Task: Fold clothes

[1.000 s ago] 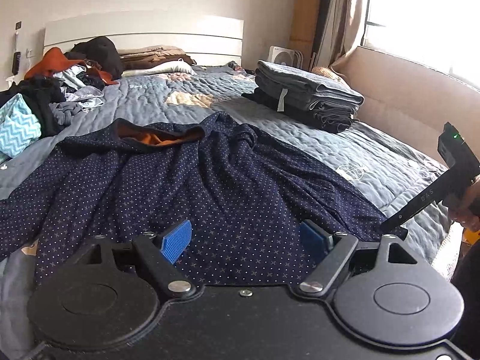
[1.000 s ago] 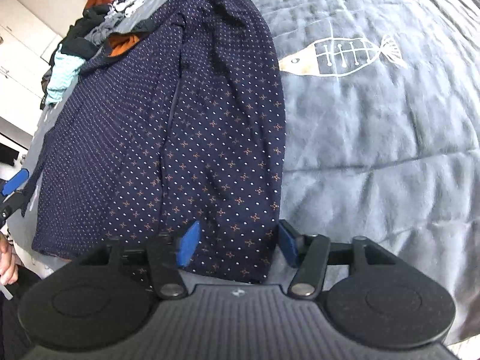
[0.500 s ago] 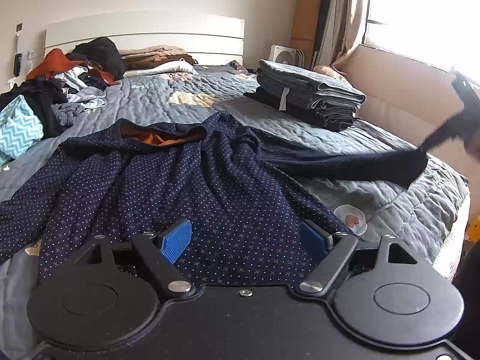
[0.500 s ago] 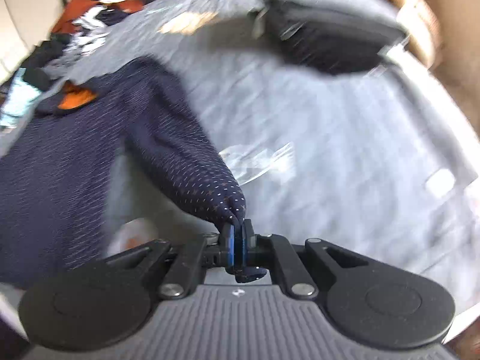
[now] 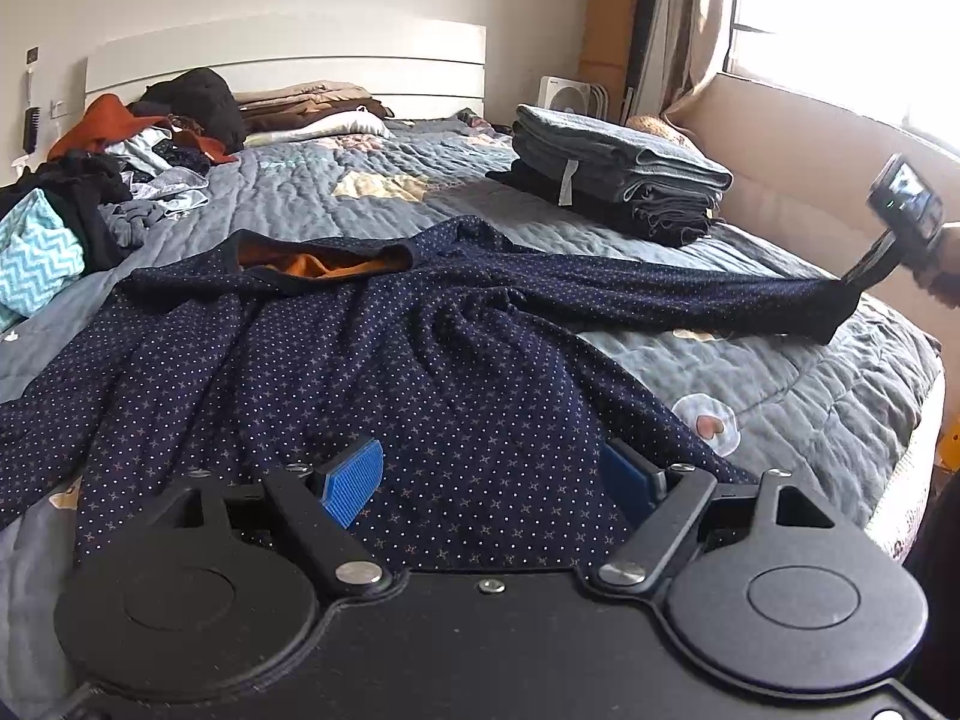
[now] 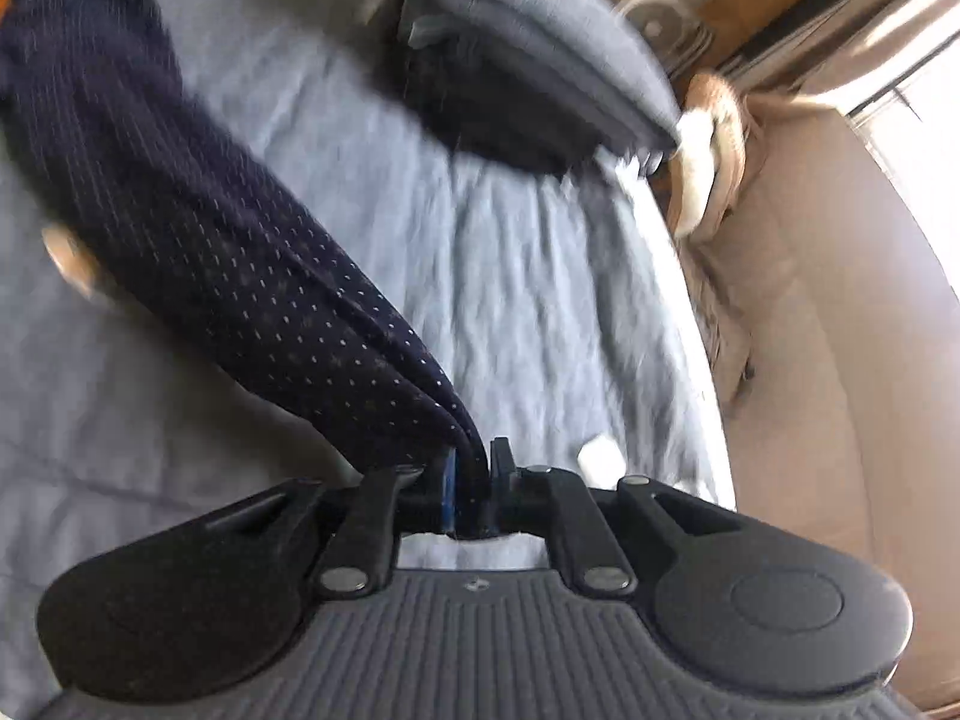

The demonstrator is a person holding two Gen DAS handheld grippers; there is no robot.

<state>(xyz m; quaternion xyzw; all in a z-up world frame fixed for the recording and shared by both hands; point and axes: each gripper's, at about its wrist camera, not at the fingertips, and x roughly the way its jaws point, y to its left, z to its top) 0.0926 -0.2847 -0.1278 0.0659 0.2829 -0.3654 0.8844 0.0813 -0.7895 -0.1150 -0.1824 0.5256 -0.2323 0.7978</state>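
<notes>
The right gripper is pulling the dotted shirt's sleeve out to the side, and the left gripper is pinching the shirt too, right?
Not quite. The left gripper isn't pinching anything: the left wrist view shows it wide open over the shirt, pads apart. The rest is right: the right gripper is shut on the sleeve, stretched out sideways.

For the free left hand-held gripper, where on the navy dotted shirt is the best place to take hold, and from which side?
Probably the other sleeve, lying loose toward the left edge of the bed. Come in from the left, low, and pinch near its end; the flat body of the shirt offers no edge there. The right hand-held gripper already pinches the opposite sleeve end; the left hand-held gripper hangs open over the hem.
</notes>
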